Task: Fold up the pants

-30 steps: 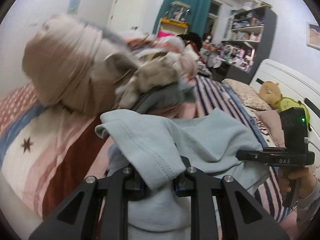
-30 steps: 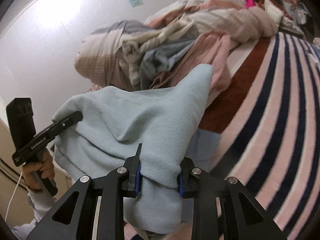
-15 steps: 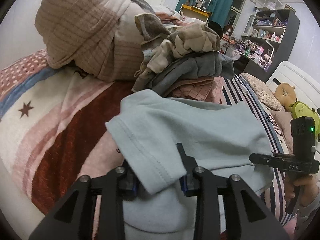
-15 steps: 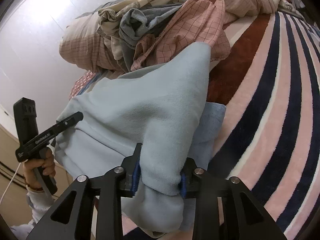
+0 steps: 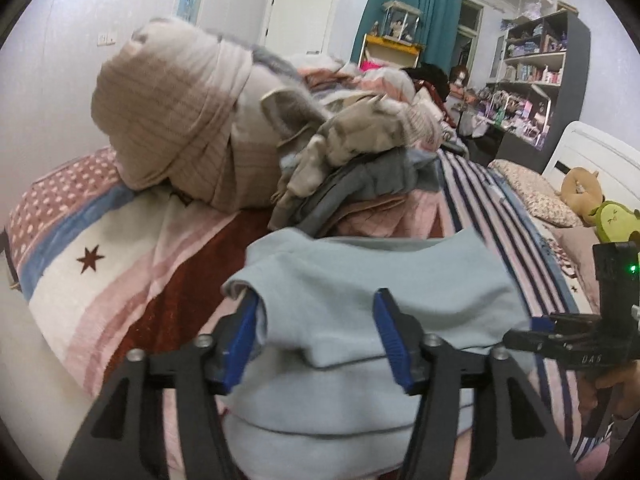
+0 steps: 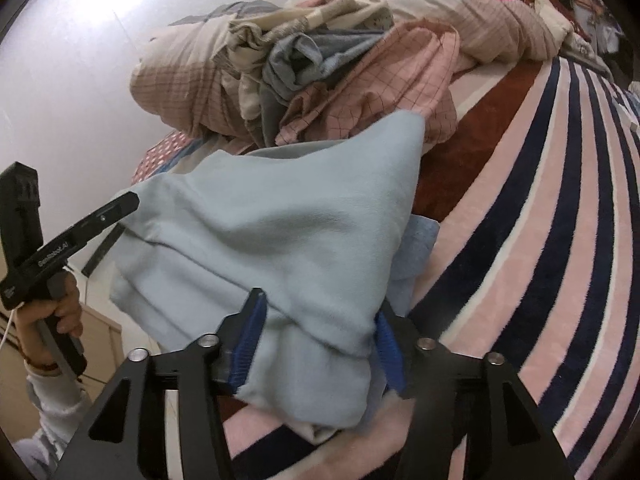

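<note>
Pants (image 5: 372, 292), pale blue and soft-looking, lie bunched in layers near the front edge of the bed (image 5: 100, 280), on the striped blanket (image 6: 540, 220). Left gripper (image 5: 316, 332): blue pads parted wide, fabric mounded between them but not pinched, so the cloth looks let go. Right gripper (image 6: 316, 340): same story, jaws spread, the folded edge of the pants sitting loose in the gap with a lighter blue layer (image 6: 416, 248) peeking out underneath on the side toward the stripes. From the right wrist view the top layer forms a slanted flap running up toward the laundry pile (image 6: 320, 60); its far corner sits close to a pink checked garment (image 6: 392, 92) in that heap (touching or just short of it, I cannot tell). Judgement on progress: at least one fold appears laid over, since stacked layers and a rounded folded edge show at the near side. The bundle is still lumpy and skewed, not a flat rectangle, so smoothing and probably one more fold remain. Each wrist view also catches the opposite gripper at the side of the pants, held by a hand (image 6: 48, 316). Plush toys (image 5: 592, 204) sit by the far headboard end, well apart from the work.
</note>
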